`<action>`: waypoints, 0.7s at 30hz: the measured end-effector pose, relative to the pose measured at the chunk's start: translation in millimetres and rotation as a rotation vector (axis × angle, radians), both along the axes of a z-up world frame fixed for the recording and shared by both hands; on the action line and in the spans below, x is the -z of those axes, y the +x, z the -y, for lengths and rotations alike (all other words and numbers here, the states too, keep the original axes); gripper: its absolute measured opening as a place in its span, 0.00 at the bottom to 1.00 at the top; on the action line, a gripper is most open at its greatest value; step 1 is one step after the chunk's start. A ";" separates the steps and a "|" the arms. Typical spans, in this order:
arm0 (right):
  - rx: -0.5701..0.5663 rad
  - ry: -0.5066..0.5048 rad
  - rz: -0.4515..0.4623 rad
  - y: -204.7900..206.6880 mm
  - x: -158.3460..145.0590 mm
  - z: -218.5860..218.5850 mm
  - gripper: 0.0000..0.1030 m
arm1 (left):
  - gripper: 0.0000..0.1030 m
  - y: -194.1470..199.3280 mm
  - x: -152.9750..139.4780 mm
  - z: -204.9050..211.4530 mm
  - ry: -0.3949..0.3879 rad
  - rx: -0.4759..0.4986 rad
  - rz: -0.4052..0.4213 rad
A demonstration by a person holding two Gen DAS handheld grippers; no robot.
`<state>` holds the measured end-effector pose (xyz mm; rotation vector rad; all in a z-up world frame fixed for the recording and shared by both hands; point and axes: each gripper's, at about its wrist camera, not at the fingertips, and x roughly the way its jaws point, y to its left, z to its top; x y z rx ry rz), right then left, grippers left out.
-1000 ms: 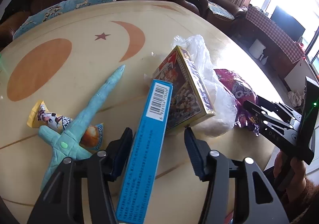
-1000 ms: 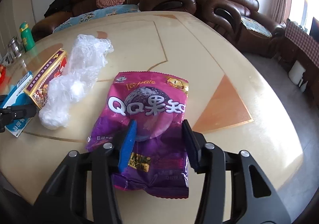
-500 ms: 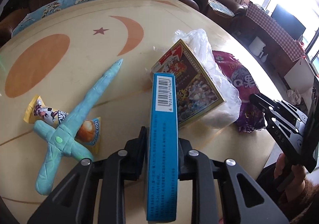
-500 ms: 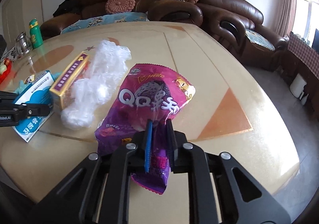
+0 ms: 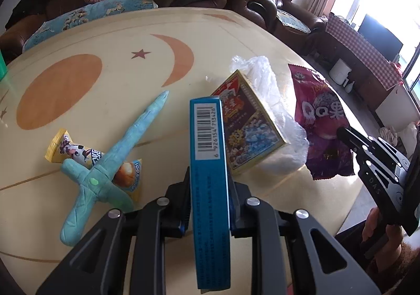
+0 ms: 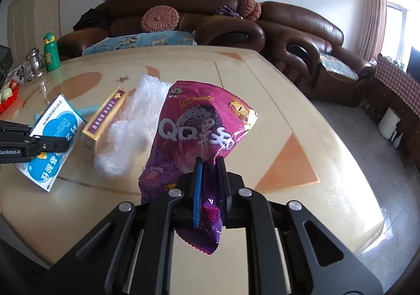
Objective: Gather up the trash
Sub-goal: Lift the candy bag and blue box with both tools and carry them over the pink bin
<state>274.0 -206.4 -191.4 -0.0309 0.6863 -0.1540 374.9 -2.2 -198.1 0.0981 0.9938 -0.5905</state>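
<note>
Going from left to right in the left wrist view: at 9 o'clock a yellow cartoon-cow snack wrapper (image 5: 78, 155) is lying on the cream table with orange moon and star inlays (image 5: 110, 32), and a soft light-blue plush sword toy (image 5: 113, 161) is lying across it, touching it. Both are waiting untouched.

In the centre your left gripper (image 5: 208, 205) is clamping the long blue cardboard box with a barcode (image 5: 208, 163) by its two broad faces. The box is standing on edge, and I cannot tell if its far end is touching the table.

At 1 o'clock a red and gold printed carton (image 5: 249, 134) is leaning against a crumpled clear plastic bag (image 5: 273, 111). Both are lying on the table.

At 3 o'clock your right gripper (image 6: 208, 184) is pinching the lower part of the shiny purple snack bag with white "QQ" letters (image 6: 199, 127), and the bag is hanging above the table.

So, in my judgement, two pieces are in hand and four things are remaining, if the toy counts as trash. No bin is showing.

For room: the far half of the table is giving you open space. The near edge is just under both grippers, and to the right the table is ending above a tiled floor (image 6: 367, 163). The brown leather sofas (image 6: 302, 29) are standing near the far edge.
</note>
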 end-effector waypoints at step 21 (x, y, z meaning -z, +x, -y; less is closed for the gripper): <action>-0.046 -0.083 0.107 -39.5 -53.0 -26.7 0.11 | 0.21 -43.4 -51.2 -13.9 -0.048 -0.041 0.097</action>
